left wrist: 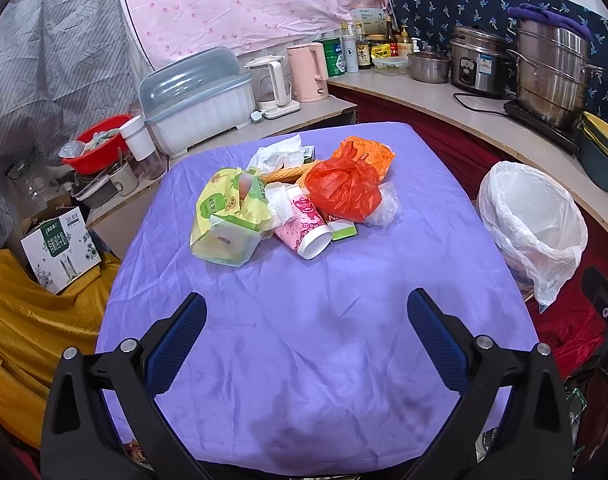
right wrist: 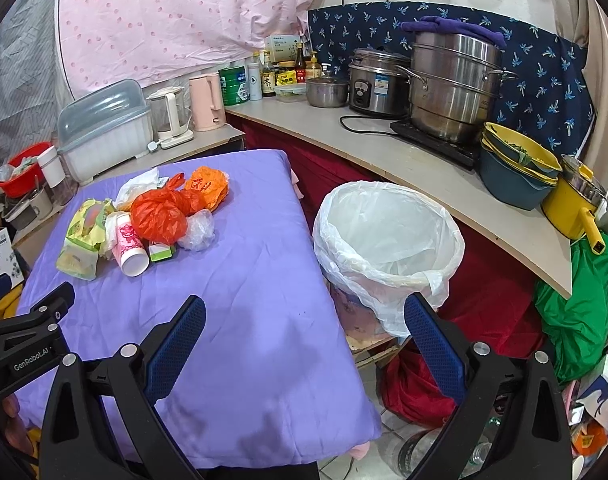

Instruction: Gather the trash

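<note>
A heap of trash lies on the purple-covered table point(left wrist: 304, 340): a red plastic bag point(left wrist: 342, 188), an orange wrapper point(left wrist: 368, 152), a yellow-green package point(left wrist: 228, 216), a pink paper cup point(left wrist: 306, 226) on its side, a small green box point(left wrist: 344, 232), crumpled white tissue point(left wrist: 278, 152) and a clear plastic wad point(left wrist: 384, 208). My left gripper point(left wrist: 306, 308) is open above the near table, well short of the heap. My right gripper point(right wrist: 304, 312) is open over the table's right edge. A white-lined trash bin point(right wrist: 388, 240) stands right of the table, and the bin point(left wrist: 532, 220) shows in both views.
A counter point(right wrist: 384, 160) behind the bin carries steel pots point(right wrist: 452, 84), a rice cooker point(right wrist: 376, 80), stacked bowls point(right wrist: 516, 172) and a yellow pan point(right wrist: 576, 204). Kettles point(left wrist: 308, 72), a dish rack point(left wrist: 196, 100) and a red basin point(left wrist: 96, 144) sit left of the table. Bags lie on the floor.
</note>
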Action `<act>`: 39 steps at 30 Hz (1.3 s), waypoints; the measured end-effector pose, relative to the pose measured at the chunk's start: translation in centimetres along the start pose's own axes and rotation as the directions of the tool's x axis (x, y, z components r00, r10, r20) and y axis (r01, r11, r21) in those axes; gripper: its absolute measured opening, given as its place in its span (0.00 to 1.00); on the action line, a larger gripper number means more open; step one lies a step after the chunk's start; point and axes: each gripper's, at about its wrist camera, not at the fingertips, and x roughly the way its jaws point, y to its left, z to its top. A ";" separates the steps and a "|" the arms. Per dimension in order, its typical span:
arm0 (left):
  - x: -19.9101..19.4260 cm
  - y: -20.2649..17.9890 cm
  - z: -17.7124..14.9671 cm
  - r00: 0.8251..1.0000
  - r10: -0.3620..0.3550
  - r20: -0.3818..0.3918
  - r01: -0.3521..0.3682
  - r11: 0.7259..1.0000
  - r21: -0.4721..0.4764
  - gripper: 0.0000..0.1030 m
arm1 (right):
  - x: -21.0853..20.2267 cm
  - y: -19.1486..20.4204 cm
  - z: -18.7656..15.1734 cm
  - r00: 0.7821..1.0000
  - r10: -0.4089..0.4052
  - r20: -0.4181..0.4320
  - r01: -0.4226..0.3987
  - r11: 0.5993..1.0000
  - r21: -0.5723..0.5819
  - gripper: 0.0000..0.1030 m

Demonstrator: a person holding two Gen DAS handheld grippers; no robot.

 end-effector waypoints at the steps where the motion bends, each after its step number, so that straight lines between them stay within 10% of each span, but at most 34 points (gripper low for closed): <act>1: 0.0 0.0 0.0 1.000 0.000 0.000 0.000 1.000 0.000 0.93 | 0.0 0.0 0.0 1.000 0.000 0.000 0.000 1.000 -0.001 0.93; 39: -0.6 -0.5 -0.3 1.000 -0.009 0.007 0.009 1.000 0.000 0.93 | -0.5 -0.3 -0.2 1.000 -0.001 0.003 0.001 1.000 -0.002 0.93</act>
